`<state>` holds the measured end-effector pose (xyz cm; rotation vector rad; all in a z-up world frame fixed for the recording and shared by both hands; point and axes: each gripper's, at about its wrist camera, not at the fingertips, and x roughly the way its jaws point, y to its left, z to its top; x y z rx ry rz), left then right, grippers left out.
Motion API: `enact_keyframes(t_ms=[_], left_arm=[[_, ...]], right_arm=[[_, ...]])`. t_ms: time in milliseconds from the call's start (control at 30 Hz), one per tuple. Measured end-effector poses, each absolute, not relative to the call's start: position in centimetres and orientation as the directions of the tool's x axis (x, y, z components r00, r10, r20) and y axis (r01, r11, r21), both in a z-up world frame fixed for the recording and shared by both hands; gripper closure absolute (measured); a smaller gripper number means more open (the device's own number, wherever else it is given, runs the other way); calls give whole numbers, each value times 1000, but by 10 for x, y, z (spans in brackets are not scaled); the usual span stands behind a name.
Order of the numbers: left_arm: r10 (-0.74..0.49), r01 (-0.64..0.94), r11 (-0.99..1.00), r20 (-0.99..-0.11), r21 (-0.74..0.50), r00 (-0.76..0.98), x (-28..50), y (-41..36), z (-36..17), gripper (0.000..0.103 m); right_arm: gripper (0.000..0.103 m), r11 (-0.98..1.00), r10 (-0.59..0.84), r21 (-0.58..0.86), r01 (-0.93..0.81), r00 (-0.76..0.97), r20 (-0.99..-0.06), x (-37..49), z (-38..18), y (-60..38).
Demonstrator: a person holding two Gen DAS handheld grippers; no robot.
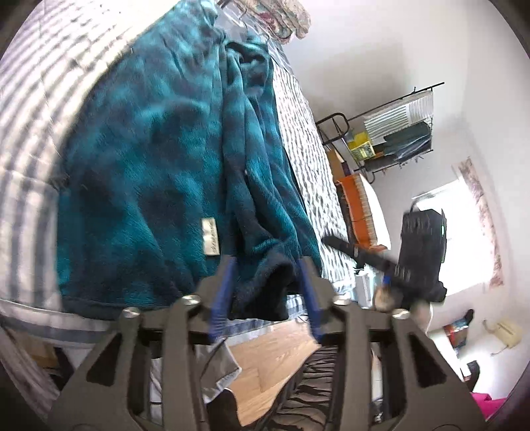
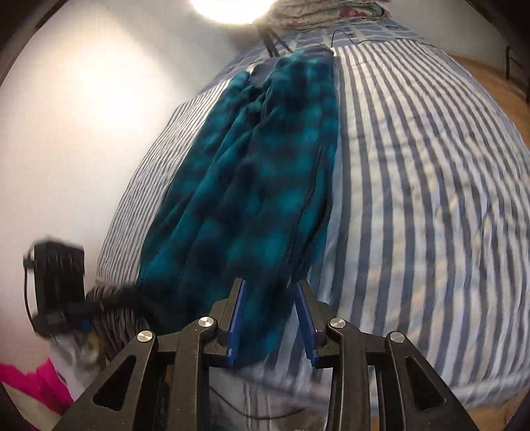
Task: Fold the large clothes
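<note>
A teal and dark checked fleece garment (image 1: pixel 149 149) lies lengthwise on the striped bed cover (image 1: pixel 29 109), bunched into long folds, with a pale label (image 1: pixel 209 237) near its hem. My left gripper (image 1: pixel 267 265) stands open at the near edge of the bed, the dark hem lying loose between its blue pads. In the right wrist view the same fleece (image 2: pixel 258 172) runs away along the bed (image 2: pixel 414 165). My right gripper (image 2: pixel 270 285) is open over its near end, cloth between the pads but not pinched. The other gripper shows in each view, blurred (image 1: pixel 420 252) (image 2: pixel 56 288).
A pile of patterned bedding (image 2: pixel 331 10) and a thin cable (image 2: pixel 344 36) lie at the bed's far end. A black wire rack (image 1: pixel 397 129) with folded items and an orange box (image 1: pixel 356 205) stand beside the bed. Wooden floor (image 1: pixel 265 358) lies below the bed edge.
</note>
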<state>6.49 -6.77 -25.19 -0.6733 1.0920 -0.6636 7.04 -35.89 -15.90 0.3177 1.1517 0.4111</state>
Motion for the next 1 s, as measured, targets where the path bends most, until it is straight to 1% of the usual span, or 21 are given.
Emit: enact_keyframes(t_ms=[67, 200, 300, 333, 367, 400, 433, 467, 500, 567, 700, 800, 833, 900, 933, 1000], left_arm=[[-742, 150, 653, -587, -742, 325, 69, -66, -246, 46], [-719, 128, 684, -635, -718, 283, 89, -76, -248, 44], [-710, 108, 700, -673, -705, 207, 109, -94, -261, 43], [-700, 114, 713, -690, -692, 185, 113, -101, -263, 43], [-686, 124, 727, -707, -676, 172, 116, -108, -264, 44], [-679, 147, 734, -718, -663, 153, 119, -117, -263, 45], [-676, 181, 736, -724, -652, 138, 121, -126, -262, 54], [-668, 197, 742, -733, -641, 129, 123, -133, -262, 90], [-673, 205, 736, -731, -646, 111, 125, -139, -261, 93], [-715, 200, 695, -691, -690, 101, 127, -145, -254, 93], [-822, 162, 570, -560, -806, 105, 139, -153, -230, 93], [-852, 176, 524, -511, -833, 116, 143, -161, -213, 93], [-859, 175, 513, -499, -841, 116, 144, -162, -211, 93], [-863, 175, 505, -491, -845, 119, 144, -163, -209, 93], [-869, 167, 494, -479, -853, 121, 143, -161, -210, 93], [-881, 154, 472, -456, -868, 126, 140, -153, -216, 94]], right_arm=[[70, 878, 477, 450, -162, 347, -807, 59, -161, -355], [70, 879, 477, 445, -172, 362, -801, 43, -160, -353], [70, 870, 493, 457, -186, 369, -788, 27, -156, -353], [66, 869, 495, 454, -197, 371, -786, 21, -154, -353], [57, 870, 493, 448, -205, 375, -785, 16, -152, -353], [51, 873, 487, 436, -217, 383, -785, 10, -150, -352], [38, 878, 479, 421, -228, 394, -785, 2, -147, -352], [29, 882, 471, 408, -236, 405, -783, -6, -145, -351], [28, 883, 468, 400, -245, 417, -779, -10, -144, -350], [27, 886, 461, 381, -262, 429, -777, -15, -144, -343], [24, 890, 447, 331, -315, 450, -774, -17, -147, -320], [24, 907, 407, 279, -315, 487, -773, -6, -151, -306], [26, 912, 397, 273, -306, 498, -771, -1, -153, -304], [58, 930, 356, 245, -272, 514, -780, 11, -158, -301], [85, 950, 298, 196, -245, 508, -808, 18, -163, -300], [89, 968, 235, 153, -199, 508, -829, 21, -163, -304]])
